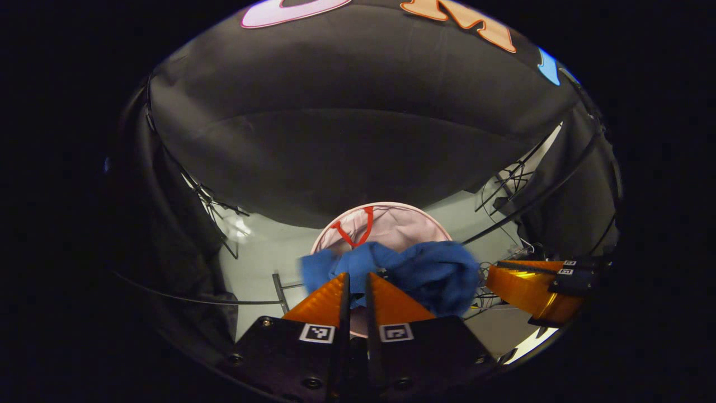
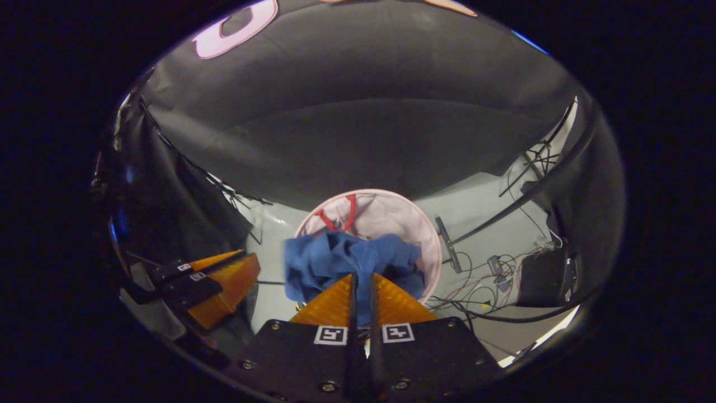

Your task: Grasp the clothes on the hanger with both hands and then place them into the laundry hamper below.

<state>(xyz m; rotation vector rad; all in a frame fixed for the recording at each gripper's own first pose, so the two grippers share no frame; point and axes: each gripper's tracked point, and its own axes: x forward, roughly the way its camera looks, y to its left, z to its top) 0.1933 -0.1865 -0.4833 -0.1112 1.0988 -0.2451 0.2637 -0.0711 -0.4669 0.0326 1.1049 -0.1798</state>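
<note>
Clothes (image 1: 425, 271) bunched over the hamper (image 2: 391, 215), both tongs (image 1: 358, 277) (image 2: 362, 277) clamped on them; right view adds floor cables (image 2: 475, 291)

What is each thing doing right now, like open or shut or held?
Left gripper: shut on cloth.
Right gripper: shut on cloth.
Cloth: bunched, held by both grippers above the hamper.
Hamper: open, upright on the floor; nothing clearly seen inside.

one blue garment (image 1: 430, 271), one pink hamper (image 1: 408, 224), two tongs (image 1: 358, 280)
</note>
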